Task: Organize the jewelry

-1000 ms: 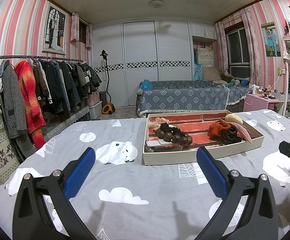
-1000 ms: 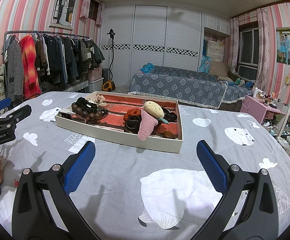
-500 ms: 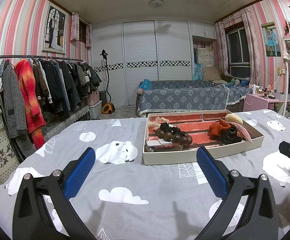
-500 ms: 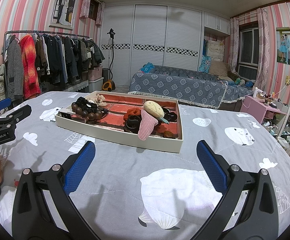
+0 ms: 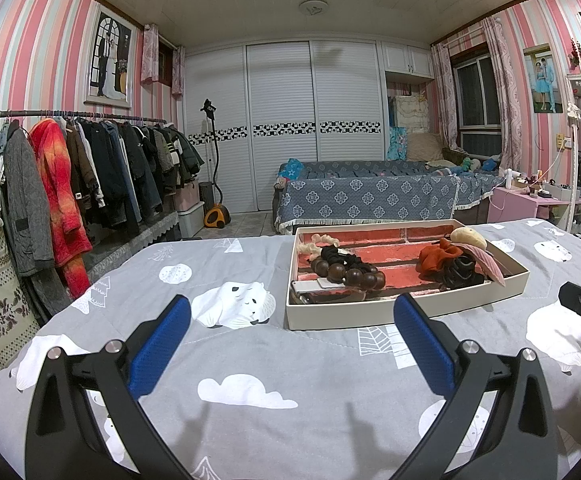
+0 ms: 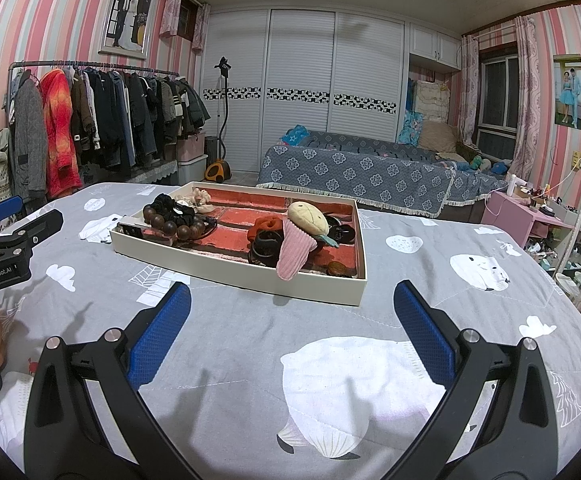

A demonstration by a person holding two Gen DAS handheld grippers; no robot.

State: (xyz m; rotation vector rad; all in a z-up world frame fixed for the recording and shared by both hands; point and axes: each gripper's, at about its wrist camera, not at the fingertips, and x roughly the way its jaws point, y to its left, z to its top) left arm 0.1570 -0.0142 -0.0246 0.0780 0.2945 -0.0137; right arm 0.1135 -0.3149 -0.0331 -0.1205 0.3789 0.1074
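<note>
- On the bed, spread with a grey quilt printed with white polar bears and clouds, sits a shallow cream rectangular cardboard tray with a red brick-patterned floor.
- At the tray's left end lies a string of large dark brown wooden beads, touching a black fabric scrunchie; a pale cream scrunchie lies just behind them against the far wall.
- At the right end a rust-orange scrunchie rests against a black hair claw clip.
- A pink ribbed plush cone topped with a beige ball, like an ice cream, lies over that pile, its pink tip hanging over the tray's near rim in the right wrist view.
- The left hand-held gripper hovers above the quilt short of the tray, its blue-padded fingers spread wide with nothing between them.
- The right hand-held gripper likewise stands wide and empty, just short of the tray's near side.
- Beyond the bed are a rack of hanging coats and jackets, white louvred wardrobe doors and a blue floral-covered sofa.
</note>
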